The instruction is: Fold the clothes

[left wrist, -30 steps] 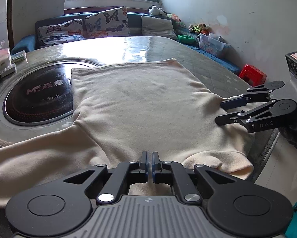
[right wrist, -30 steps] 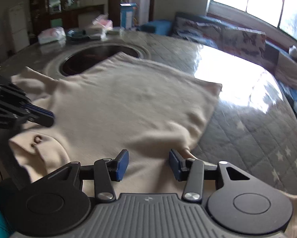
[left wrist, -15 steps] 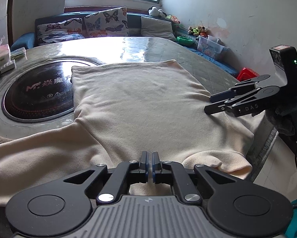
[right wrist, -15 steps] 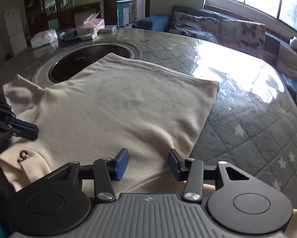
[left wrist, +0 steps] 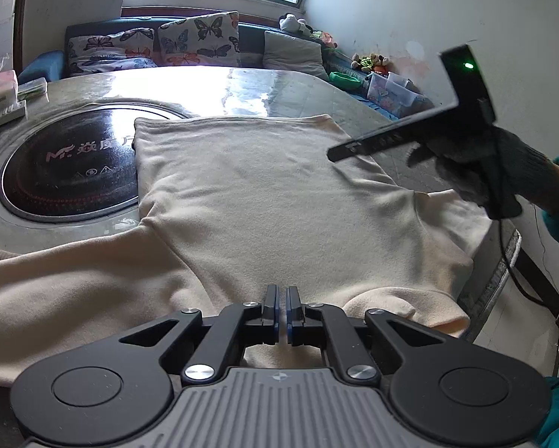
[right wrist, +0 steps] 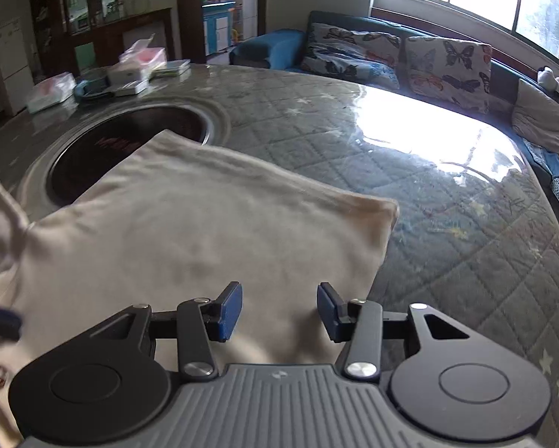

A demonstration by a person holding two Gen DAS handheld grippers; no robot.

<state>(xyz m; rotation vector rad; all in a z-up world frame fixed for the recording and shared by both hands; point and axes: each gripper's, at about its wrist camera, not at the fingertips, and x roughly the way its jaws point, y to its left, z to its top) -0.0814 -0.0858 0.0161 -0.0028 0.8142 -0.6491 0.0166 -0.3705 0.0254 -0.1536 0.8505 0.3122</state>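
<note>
A cream sweater lies spread flat on the round table, its hem at the far side and one sleeve trailing off to the left. My left gripper is shut low over the near edge of the sweater, and no cloth shows between its pads. In a gloved hand, my right gripper hovers above the sweater's right side. In the right wrist view the right gripper stands open over the sweater, near its right edge, with nothing between the blue pads.
A dark round hotplate is set into the table, partly under the sweater's far left corner. Boxes and packets sit at the table's far side. A sofa with butterfly cushions runs under the window. The table edge drops off at right.
The right gripper has travelled across the sweater toward its far hem, rising from the right sleeve area. The left gripper has stayed put, still shut.
</note>
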